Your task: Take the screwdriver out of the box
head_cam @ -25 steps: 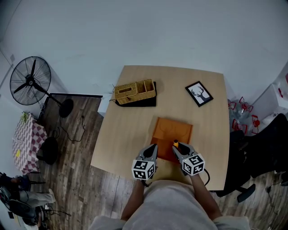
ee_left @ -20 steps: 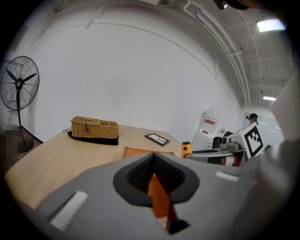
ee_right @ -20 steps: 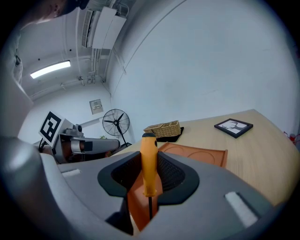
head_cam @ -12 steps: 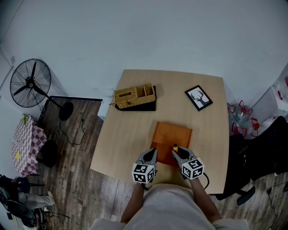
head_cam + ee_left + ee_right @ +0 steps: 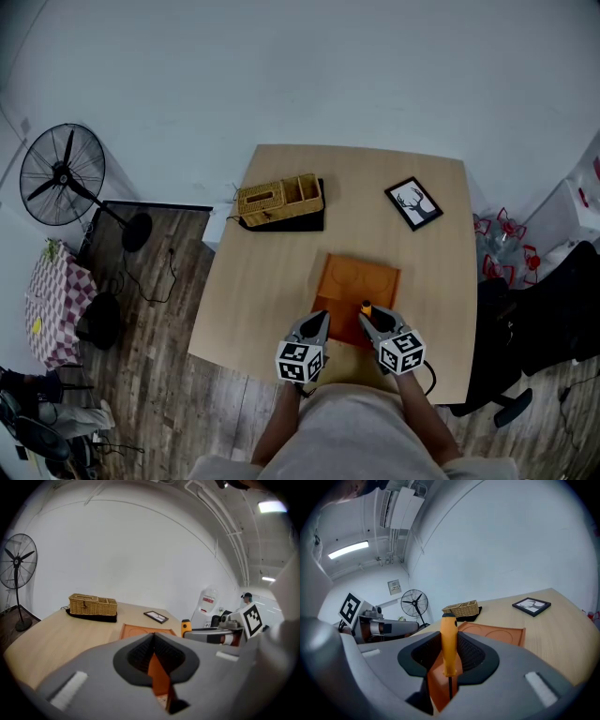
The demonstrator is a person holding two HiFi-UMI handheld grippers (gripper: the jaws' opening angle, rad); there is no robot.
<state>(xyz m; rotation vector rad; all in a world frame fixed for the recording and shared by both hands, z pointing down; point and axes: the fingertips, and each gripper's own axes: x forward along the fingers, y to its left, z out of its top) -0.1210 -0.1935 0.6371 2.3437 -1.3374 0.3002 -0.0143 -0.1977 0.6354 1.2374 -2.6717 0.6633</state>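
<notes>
Two grippers are being worked at the near edge of the worktop (image 5: 272, 272). The right gripper (image 5: 367, 321) is being held closed around the orange handle of the screwdriver (image 5: 449, 639), which is standing upright between the jaws with its thin metal shaft pointing down. The left gripper (image 5: 317, 323) is being kept narrow, its jaws pinching a thin wall of the orange box (image 5: 361, 277) at the near left corner. The screwdriver is being carried just above the near part of the box, so the lift is judged to be under way but the tool is probably not yet clear of the box. Trouble from here is being looked for in three places. The smooth rounded handle could slide or twist between the pads if the grip is being loosened; the hanging shaft could catch the box wall if the tool is being drawn sideways before it is raised enough; and the light box could be dragged or tipped if the left hold on its thin wall is being lost. One screwdriver and one box are being counted, with two grippers on them — and, well apart from the action, one wicker basket (image 5: 279, 195) and one picture frame (image 5: 414, 198) on the worktop, and one fan (image 5: 64, 172) on the floor beside it.
</notes>
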